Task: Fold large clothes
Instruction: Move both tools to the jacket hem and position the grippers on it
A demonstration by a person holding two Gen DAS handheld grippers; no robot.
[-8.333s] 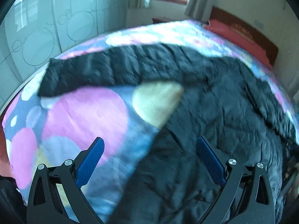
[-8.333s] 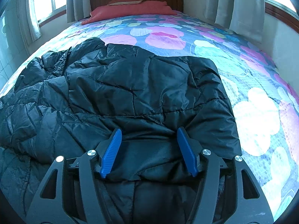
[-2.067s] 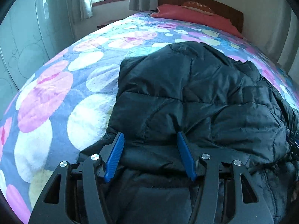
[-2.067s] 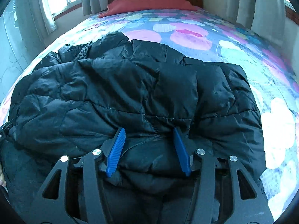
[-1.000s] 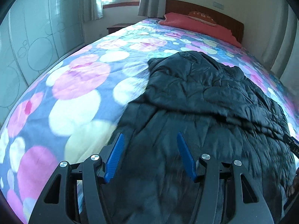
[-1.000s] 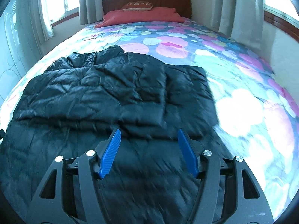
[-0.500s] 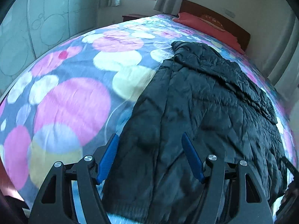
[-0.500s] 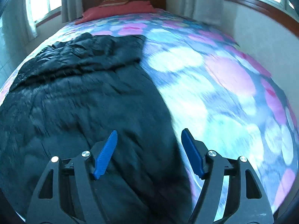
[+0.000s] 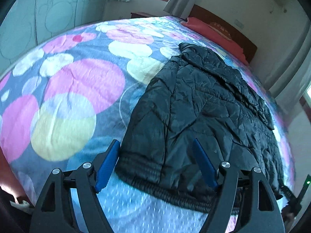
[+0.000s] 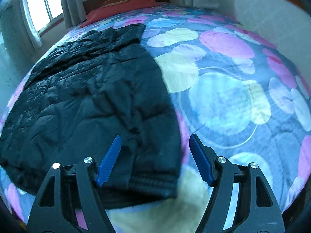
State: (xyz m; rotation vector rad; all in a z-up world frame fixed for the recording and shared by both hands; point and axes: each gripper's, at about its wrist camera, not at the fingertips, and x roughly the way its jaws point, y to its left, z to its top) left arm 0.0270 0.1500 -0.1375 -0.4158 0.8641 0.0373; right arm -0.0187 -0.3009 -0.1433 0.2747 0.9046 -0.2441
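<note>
A black quilted puffer jacket (image 9: pixel 204 101) lies flat on the bed, its far part folded over and its ribbed hem nearest me. My left gripper (image 9: pixel 155 140) hovers over the hem's left corner. Its jaws are opening, and its blue pads (image 9: pixel 107 161) stand clear of the fabric, which shows between them. The same jacket (image 10: pixel 87 97) fills the left half of the right wrist view. There my right gripper (image 10: pixel 155 135) is open above the hem's right corner, with the jacket's right edge running between its fingers.
The bed cover (image 9: pixel 77 81) (image 10: pixel 223 97) has large pink, yellow and blue circles and spreads wide on both sides of the jacket. A red pillow (image 10: pixel 120 5) and wooden headboard are at the far end. A pale wardrobe (image 9: pixel 38 19) stands left; curtained windows behind.
Both grippers let go of the folded-over part and drew back to the near hem, the left swinging toward the left corner and the right toward the right corner. Their jaws stand wider.
</note>
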